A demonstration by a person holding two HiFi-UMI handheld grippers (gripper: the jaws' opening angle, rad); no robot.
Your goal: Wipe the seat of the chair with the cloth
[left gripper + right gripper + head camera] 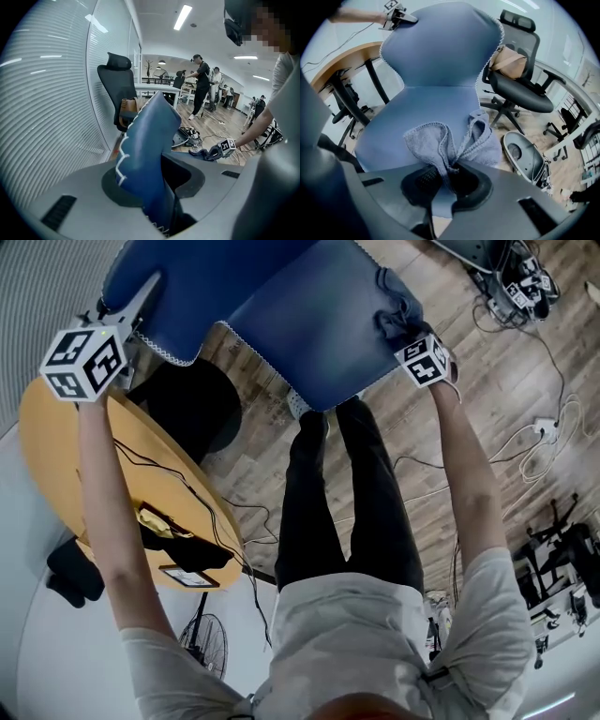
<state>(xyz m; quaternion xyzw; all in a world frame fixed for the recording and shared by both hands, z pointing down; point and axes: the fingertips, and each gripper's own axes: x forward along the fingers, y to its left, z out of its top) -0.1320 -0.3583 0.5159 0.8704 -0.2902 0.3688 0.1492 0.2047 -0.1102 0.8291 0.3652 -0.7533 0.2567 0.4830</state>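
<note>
The left tongs (154, 187) were clamped on the blue chair's (440, 51) back edge; the right tongs (449, 177) pinched the cloth (433, 140), bunched against the seat (389, 126) just ahead.

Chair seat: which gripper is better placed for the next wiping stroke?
Right. The right gripper is shut on the cloth, bunched against the blue seat. The left gripper is clamped on the backrest edge, apparently steadying it.

The chair (281, 306) is upholstered in smooth blue, with white zigzag stitching along its edge, and its seat (393, 126) faces up. The cloth (436, 140), a blue-grey terry towel, lies crumpled in folds on the seat's edge, pinched in the right gripper (452, 171).
</note>
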